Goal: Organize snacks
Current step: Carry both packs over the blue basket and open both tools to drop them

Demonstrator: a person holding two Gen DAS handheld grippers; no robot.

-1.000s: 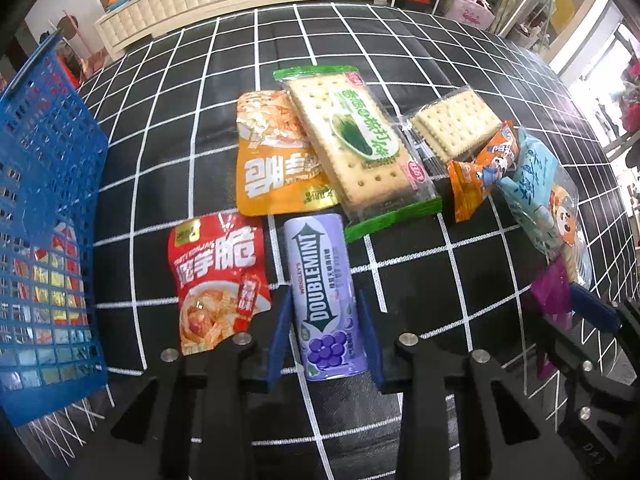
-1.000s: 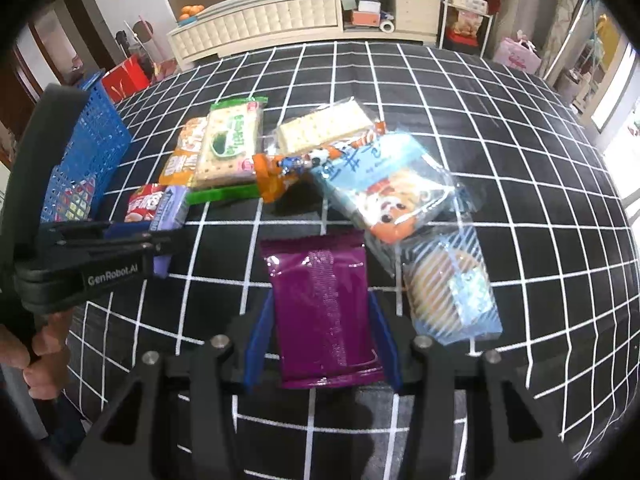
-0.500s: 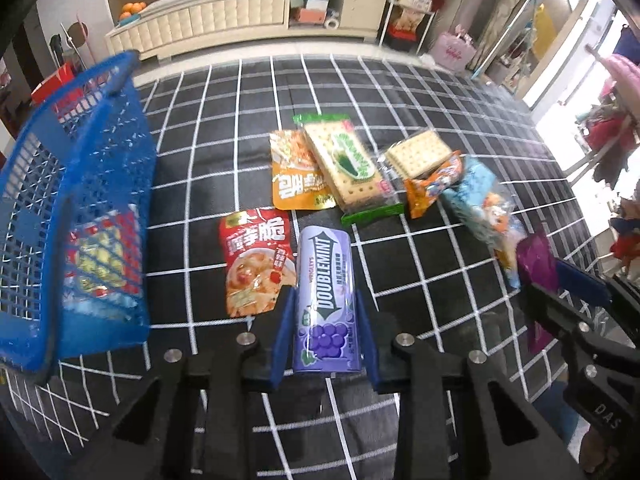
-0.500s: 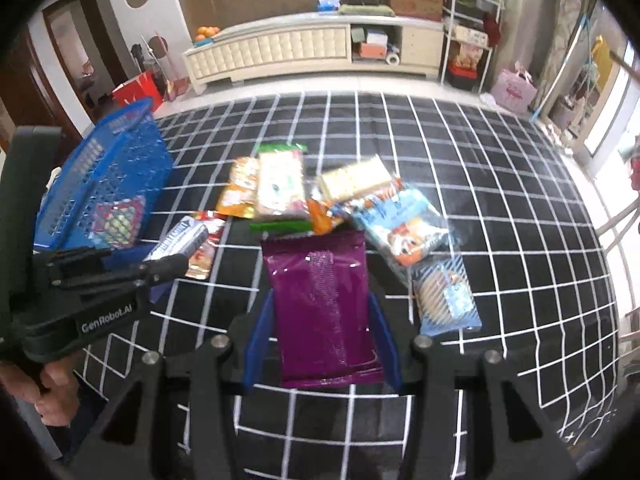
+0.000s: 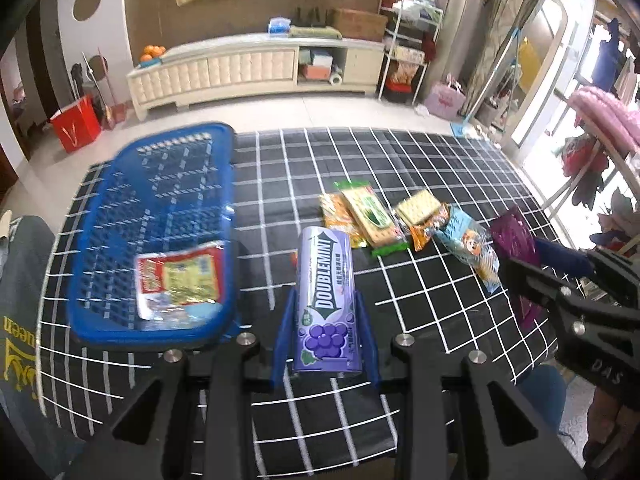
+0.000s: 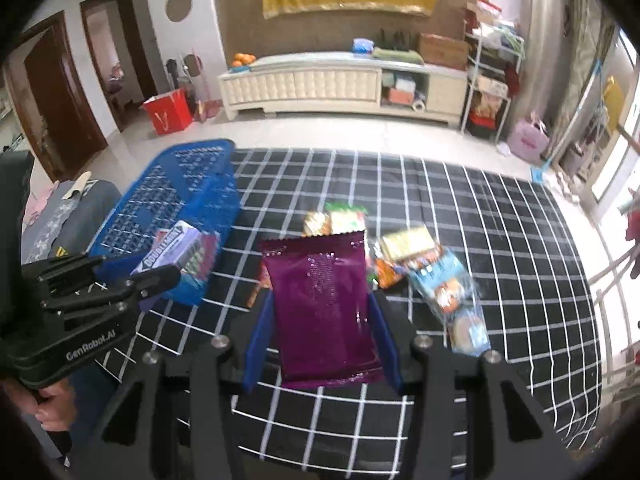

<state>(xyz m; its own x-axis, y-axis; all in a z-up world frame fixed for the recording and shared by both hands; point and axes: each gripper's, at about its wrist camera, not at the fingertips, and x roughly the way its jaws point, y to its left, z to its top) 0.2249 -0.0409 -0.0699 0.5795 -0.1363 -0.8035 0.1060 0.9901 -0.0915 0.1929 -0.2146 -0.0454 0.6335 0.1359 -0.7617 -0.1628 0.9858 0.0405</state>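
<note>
Both hands are mid-carry, each with a snack lifted clear of the checked cloth (image 5: 440, 320). The left gripper (image 5: 325, 334) pinches a purple gum tube (image 5: 326, 280) between its blue fingers (image 5: 284, 336), low in the middle of the left view. The right gripper (image 6: 320, 344) is clamped on a purple foil packet (image 6: 320, 304) that fills the centre of the right view. The blue basket (image 5: 120, 328) sits at the left of both views, with one red and yellow packet (image 5: 178, 280) already lying inside. I'd judge the next move is to swing each load left over the basket rim and let go there. The tube is stiff and smooth; the foil packet is flat and floppy. More snacks (image 5: 376, 220) wait in a cluster right of centre.
</note>
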